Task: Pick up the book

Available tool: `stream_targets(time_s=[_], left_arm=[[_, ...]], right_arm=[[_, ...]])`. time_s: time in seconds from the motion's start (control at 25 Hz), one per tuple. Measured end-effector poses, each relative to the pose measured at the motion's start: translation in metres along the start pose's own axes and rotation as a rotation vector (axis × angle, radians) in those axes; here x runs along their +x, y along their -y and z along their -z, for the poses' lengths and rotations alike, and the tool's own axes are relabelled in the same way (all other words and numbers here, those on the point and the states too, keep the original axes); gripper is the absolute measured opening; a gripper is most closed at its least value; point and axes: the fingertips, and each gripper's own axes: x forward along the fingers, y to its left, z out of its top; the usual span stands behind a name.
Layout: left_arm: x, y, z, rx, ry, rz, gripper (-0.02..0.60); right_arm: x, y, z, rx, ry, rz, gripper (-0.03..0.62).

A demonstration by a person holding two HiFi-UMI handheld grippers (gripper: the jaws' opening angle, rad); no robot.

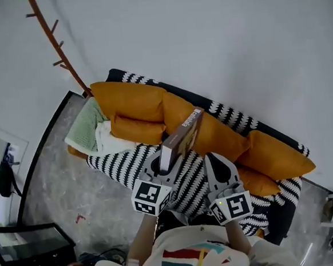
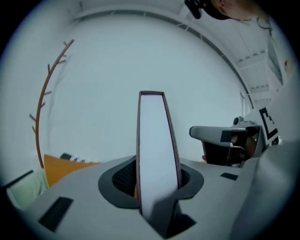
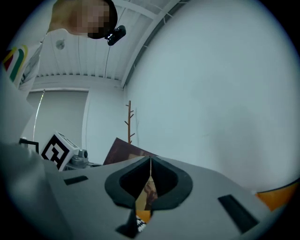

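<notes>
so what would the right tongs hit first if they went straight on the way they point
Probably the white wall: the right tongs, shut and empty, aim at bare wall. The book sits off to one side, seemingly clear of that line, though depth is hard to judge.

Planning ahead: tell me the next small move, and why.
Probably bring the shut, empty right gripper up to steady the book: only the left gripper clamps its near end, and it leans out above the sofa.
</notes>
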Motion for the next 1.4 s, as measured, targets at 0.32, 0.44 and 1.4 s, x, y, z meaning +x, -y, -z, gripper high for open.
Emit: stream_targets(time_s=[0.32,0.44,1.4], left_arm=[[-0.066,0.047,-0.095,0.319,0.389,-0.288,0.149],[-0.09,0.069,-0.104,0.378,0.469,-0.315,0.149],[-0.1,0.115,-0.098,0.401,0.515,-0.358,0.149]], right_arm=[[-0.052,-0.005,-0.054,-0.07,0.156,-0.021,0.015],[-0.071,-0.008,-0.057,-0.06,0.169,-0.011,0.015],[-0.114,-0.014,-0.043,-0.153,0.138,-0.083,0.015]])
